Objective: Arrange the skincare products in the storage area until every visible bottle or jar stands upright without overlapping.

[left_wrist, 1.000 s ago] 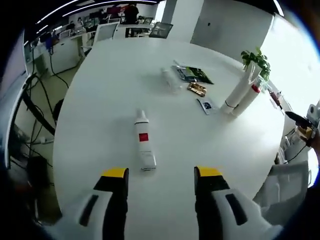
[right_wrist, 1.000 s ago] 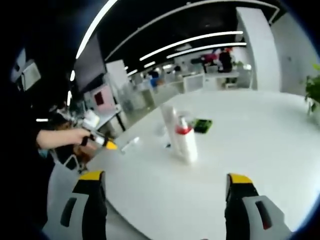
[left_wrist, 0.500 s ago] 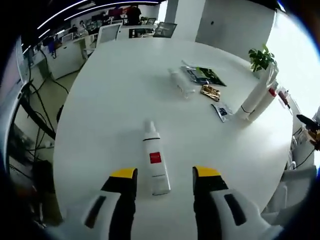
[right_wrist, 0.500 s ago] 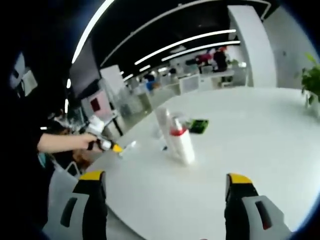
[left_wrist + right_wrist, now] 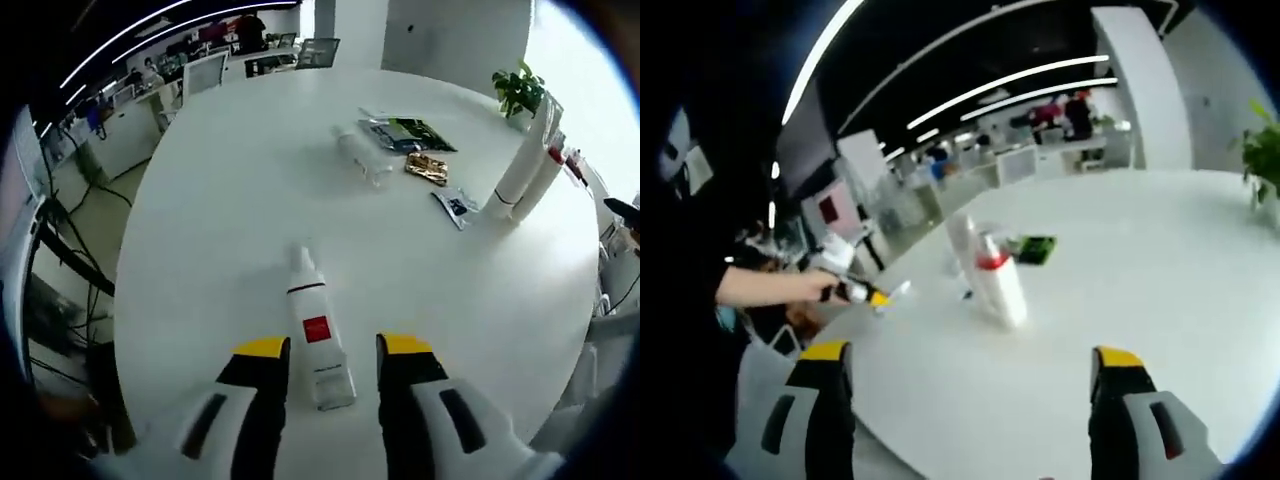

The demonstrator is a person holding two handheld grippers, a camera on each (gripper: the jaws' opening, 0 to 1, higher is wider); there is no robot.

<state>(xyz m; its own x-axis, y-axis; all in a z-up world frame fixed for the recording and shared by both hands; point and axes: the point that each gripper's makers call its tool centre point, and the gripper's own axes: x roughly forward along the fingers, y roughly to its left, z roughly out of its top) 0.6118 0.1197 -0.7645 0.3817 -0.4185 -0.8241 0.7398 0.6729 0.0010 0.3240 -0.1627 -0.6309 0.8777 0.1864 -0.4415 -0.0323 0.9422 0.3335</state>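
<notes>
A white bottle with a red label lies on its side on the round white table, cap pointing away. My left gripper is open, and its yellow-tipped jaws straddle the bottle's lower half with small gaps on both sides. A clear bottle lies flat farther back. Two tall white bottles stand together at the far right, one with a red cap. In the right gripper view the same pair stands mid-table. My right gripper hangs wide open over the table's near edge, holding nothing.
A green sachet pack, a gold packet and a small dark packet lie near the clear bottle. A potted plant stands at the far rim. A person's hand holds the left gripper. Desks and chairs lie beyond the table.
The left gripper has come forward and down over the red-label bottle, which now lies between its jaws; the jaws have narrowed a little. The right gripper has barely moved.
</notes>
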